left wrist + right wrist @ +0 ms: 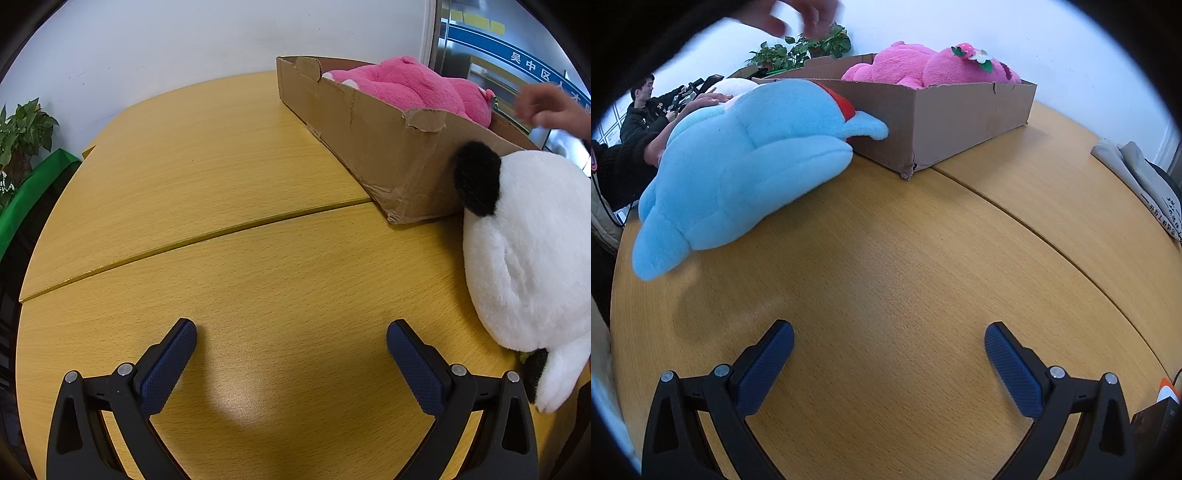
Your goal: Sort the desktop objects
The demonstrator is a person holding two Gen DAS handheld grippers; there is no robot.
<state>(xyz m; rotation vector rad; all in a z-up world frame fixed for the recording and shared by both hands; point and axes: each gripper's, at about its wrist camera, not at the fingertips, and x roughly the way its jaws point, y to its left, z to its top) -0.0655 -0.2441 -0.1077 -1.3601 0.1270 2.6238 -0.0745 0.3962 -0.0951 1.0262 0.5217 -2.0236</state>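
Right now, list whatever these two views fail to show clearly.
- Panda plush: left wrist view, face turned away, body cut by the right edge.
- Pink plush: lower part hidden behind the cardboard box wall.
- Blue plush: right wrist view, face not visible.
- Hand: motion-blurred at the top edge.
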